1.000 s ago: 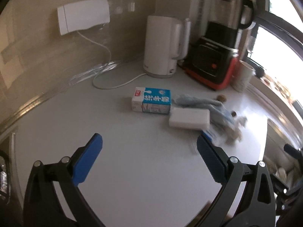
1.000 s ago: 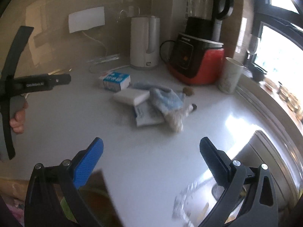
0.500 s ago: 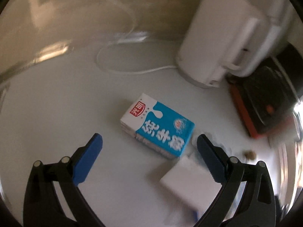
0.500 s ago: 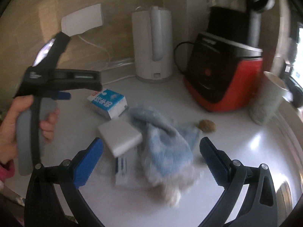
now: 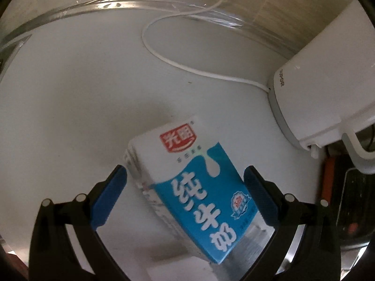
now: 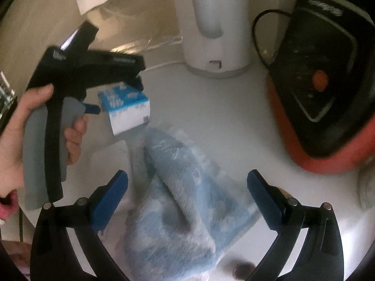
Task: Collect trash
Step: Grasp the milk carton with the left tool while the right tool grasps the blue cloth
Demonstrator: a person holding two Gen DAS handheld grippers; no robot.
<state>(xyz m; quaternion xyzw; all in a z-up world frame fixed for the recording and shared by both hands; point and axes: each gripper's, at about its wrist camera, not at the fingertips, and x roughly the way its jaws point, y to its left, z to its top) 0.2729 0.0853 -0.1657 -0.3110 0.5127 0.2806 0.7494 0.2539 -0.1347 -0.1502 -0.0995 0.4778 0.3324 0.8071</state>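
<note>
1. Both grippers have dropped in close since a second ago: the left gripper (image 5: pixel 185 182) went from a wide look over the whole counter (image 5: pixel 70 82) to sitting right over the milk carton (image 5: pixel 194 180), which now fills the space between its blue pads.
2. Its jaws stand spread wide, one pad on each side of the carton, neither clearly touching it yet. From the right wrist view the same left gripper (image 6: pixel 114 93) shows with a hand (image 6: pixel 35 126) wrapped round its grey handle, nose right at the carton (image 6: pixel 126 107).
3. Meanwhile the right gripper (image 6: pixel 187 187) has come down over the blue fuzzy cloth (image 6: pixel 178 199), which lies straight ahead between its open pads; nothing is pinched there either.
4. Beyond the carton sits the white kettle (image 5: pixel 328 82), its cord (image 5: pixel 187 65) looping off ahead; the red-and-black blender base (image 6: pixel 328 93) is off to the right gripper's far right.
5. My read: the approach is done and the carton is lined up, so a squeeze looks like the next call. The carton lies skewed across the jaws, so it could twist as they close.
</note>
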